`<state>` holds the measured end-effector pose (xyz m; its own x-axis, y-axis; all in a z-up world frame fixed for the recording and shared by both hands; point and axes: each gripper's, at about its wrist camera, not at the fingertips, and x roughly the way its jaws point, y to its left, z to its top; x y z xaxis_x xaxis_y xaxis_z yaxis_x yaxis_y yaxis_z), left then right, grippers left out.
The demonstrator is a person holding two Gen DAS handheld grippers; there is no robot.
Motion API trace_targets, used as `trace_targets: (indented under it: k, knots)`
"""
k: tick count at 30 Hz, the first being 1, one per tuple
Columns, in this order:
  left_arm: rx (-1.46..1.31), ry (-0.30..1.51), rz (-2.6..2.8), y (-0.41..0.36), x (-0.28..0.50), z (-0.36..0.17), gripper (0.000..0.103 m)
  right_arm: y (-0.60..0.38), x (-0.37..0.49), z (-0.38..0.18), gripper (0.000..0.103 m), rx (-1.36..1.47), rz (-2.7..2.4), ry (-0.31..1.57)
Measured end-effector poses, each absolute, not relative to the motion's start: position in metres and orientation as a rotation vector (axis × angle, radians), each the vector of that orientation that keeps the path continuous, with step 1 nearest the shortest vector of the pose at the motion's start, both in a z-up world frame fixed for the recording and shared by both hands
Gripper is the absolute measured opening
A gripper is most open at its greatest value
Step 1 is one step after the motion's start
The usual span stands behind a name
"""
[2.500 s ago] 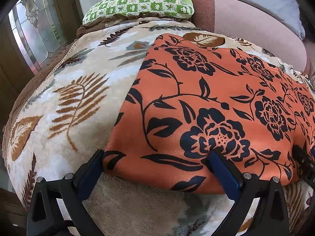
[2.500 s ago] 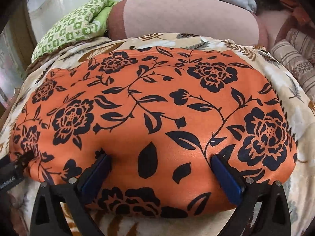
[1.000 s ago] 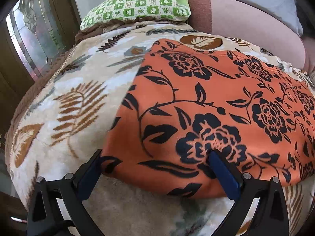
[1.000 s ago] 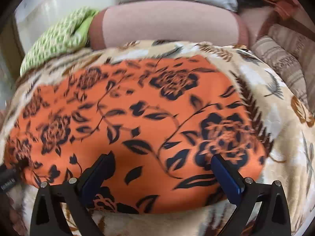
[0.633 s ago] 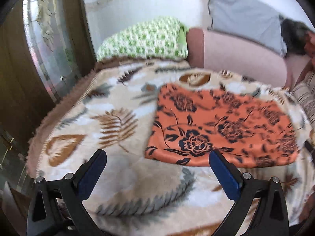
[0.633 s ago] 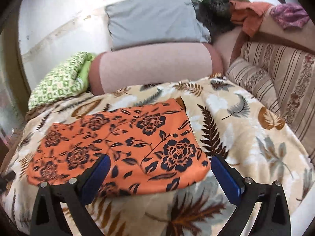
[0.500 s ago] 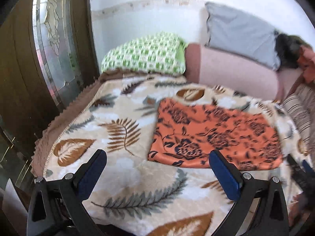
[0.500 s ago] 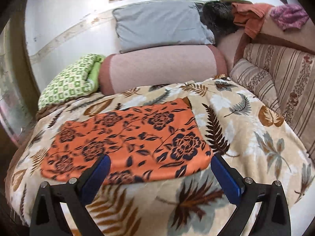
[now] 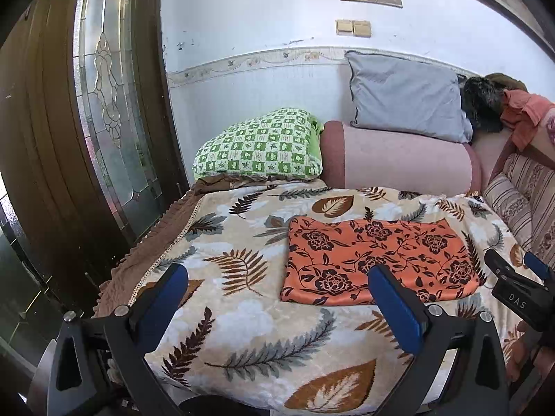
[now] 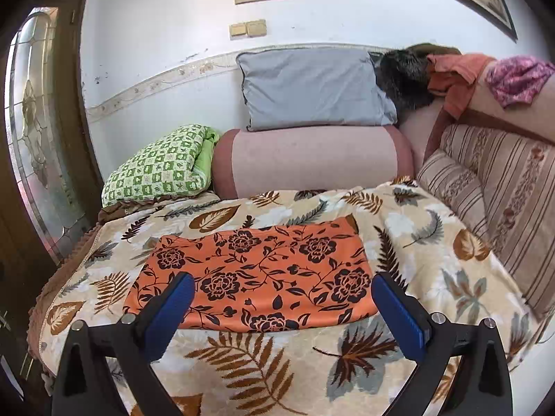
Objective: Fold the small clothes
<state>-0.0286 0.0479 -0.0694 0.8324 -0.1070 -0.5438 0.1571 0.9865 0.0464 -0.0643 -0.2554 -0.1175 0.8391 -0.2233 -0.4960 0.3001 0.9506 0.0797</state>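
Observation:
An orange cloth with black flowers (image 9: 378, 260) lies folded flat as a rectangle on the leaf-patterned blanket (image 9: 242, 315); it also shows in the right wrist view (image 10: 256, 277). My left gripper (image 9: 277, 289) is open and empty, held back above the blanket's near edge, to the left of the cloth. My right gripper (image 10: 282, 298) is open and empty, held back over the cloth's near edge. The right gripper's body shows at the right edge of the left wrist view (image 9: 520, 291).
A green checked pillow (image 9: 260, 145), a pink bolster (image 9: 399, 163) and a grey pillow (image 9: 406, 100) line the back wall. A striped sofa cushion (image 10: 492, 187) is on the right. A wooden door with patterned glass (image 9: 104, 121) stands on the left.
Both grippers have pulled back and up from the cloth's near edge. The cloth now lies well ahead of them, and much more of the room shows.

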Motion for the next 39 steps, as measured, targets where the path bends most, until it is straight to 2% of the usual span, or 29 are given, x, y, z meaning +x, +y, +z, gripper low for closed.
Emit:
trace_targets:
  k: [15,23,39]
  knots:
    - [0.050,0.598,-0.071,0.066,-0.016,-0.073,0.103,-0.244,-0.091,-0.085,0.103,0.119,-0.271,0.472]
    - [0.037,0.633,-0.108,0.046,0.000,-0.081,0.103,-0.260,-0.107,-0.090,0.103,0.137,-0.311,0.497]
    - [0.052,0.584,-0.146,0.033,-0.010,-0.067,0.103,-0.248,-0.101,-0.091,0.103,0.102,-0.283,0.501]
